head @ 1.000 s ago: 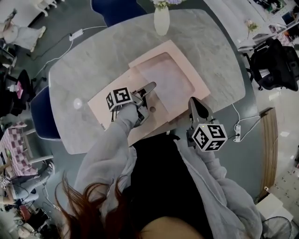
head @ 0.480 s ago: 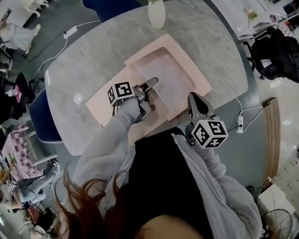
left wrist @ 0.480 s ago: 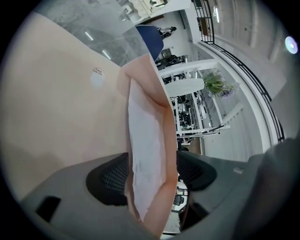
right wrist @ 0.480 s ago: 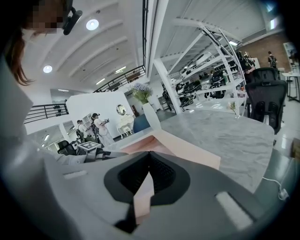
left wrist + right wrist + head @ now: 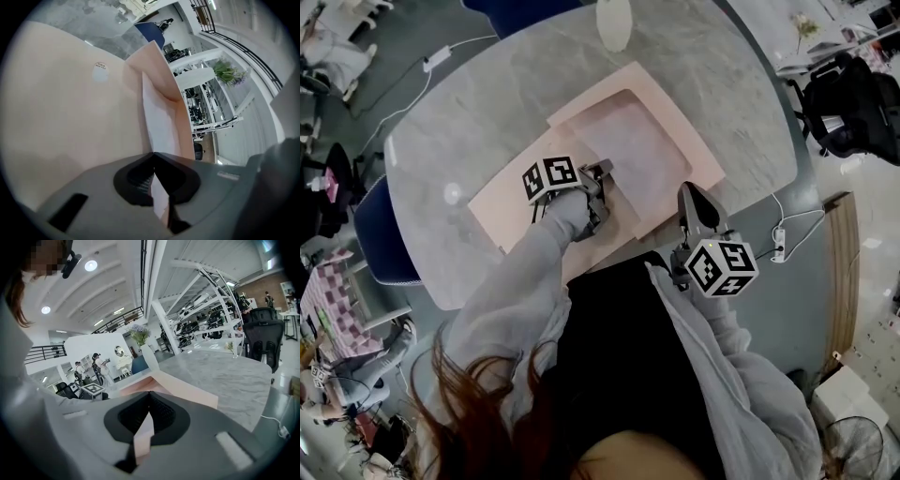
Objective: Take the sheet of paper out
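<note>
A large pink envelope (image 5: 675, 127) lies open on the grey marble table (image 5: 487, 84). A paler sheet of paper (image 5: 628, 141) sits in its pocket. My left gripper (image 5: 602, 173) is at the sheet's near edge. In the left gripper view its jaws (image 5: 153, 154) are shut on the thin white sheet (image 5: 157, 117), which runs up along the envelope (image 5: 61, 103). My right gripper (image 5: 689, 192) is at the envelope's near right edge. In the right gripper view it (image 5: 150, 393) is shut on a strip of the pink envelope (image 5: 187, 390).
A white vase (image 5: 614, 21) with flowers stands at the table's far edge, beyond the envelope. Blue chairs (image 5: 370, 225) sit at the left and far sides. A black office chair (image 5: 853, 112) and a power strip (image 5: 781, 246) are on the floor to the right.
My left gripper has dropped onto the envelope and its jaws, open in both earlier frames, are now closed on the sheet's edge. The right gripper has stayed put.
</note>
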Motion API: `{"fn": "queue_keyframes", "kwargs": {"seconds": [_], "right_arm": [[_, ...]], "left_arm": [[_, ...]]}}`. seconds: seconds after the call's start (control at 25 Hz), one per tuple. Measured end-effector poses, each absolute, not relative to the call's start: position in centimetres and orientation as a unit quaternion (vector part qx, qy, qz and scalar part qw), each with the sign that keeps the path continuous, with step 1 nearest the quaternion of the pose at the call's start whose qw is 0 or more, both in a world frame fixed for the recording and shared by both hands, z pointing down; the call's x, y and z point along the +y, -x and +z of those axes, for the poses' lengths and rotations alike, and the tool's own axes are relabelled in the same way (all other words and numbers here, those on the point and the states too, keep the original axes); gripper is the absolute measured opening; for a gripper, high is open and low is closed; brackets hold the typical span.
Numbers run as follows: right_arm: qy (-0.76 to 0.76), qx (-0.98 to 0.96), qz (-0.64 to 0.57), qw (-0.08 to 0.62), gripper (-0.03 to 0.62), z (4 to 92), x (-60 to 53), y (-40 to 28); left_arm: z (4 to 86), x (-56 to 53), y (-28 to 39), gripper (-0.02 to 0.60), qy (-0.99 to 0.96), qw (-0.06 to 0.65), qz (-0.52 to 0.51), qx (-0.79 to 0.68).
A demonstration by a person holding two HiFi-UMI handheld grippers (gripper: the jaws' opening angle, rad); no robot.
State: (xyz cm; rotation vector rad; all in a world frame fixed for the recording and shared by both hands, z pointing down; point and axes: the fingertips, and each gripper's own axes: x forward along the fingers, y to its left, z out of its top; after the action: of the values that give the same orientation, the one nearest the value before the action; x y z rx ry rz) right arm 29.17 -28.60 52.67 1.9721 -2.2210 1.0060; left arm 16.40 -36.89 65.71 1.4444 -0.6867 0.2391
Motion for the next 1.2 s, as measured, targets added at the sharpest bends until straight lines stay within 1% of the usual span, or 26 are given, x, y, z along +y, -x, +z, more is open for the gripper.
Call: {"fn": "queue_keyframes", "kwargs": {"seconds": [0.24,0.56,1.2], "right_arm": [[-0.631,-0.707,0.32,0.003,0.01,52.7,-28.1,-29.2],[-0.627,-0.714,0.312,0.007,0.009,52.3,-27.8,-28.9],[-0.601,-0.743,0.295,0.006,0.01,51.2,-25.2,-27.6]], "left_arm": [[65.7,-36.9,-16.5,0.002,-0.641,0.699,0.094,-0.303],[64.7,-36.0,-15.9,0.0,-0.666,0.677,0.094,-0.299],[63.0,-33.3,-11.8,0.0,-0.672,0.661,0.04,-0.331]]}}
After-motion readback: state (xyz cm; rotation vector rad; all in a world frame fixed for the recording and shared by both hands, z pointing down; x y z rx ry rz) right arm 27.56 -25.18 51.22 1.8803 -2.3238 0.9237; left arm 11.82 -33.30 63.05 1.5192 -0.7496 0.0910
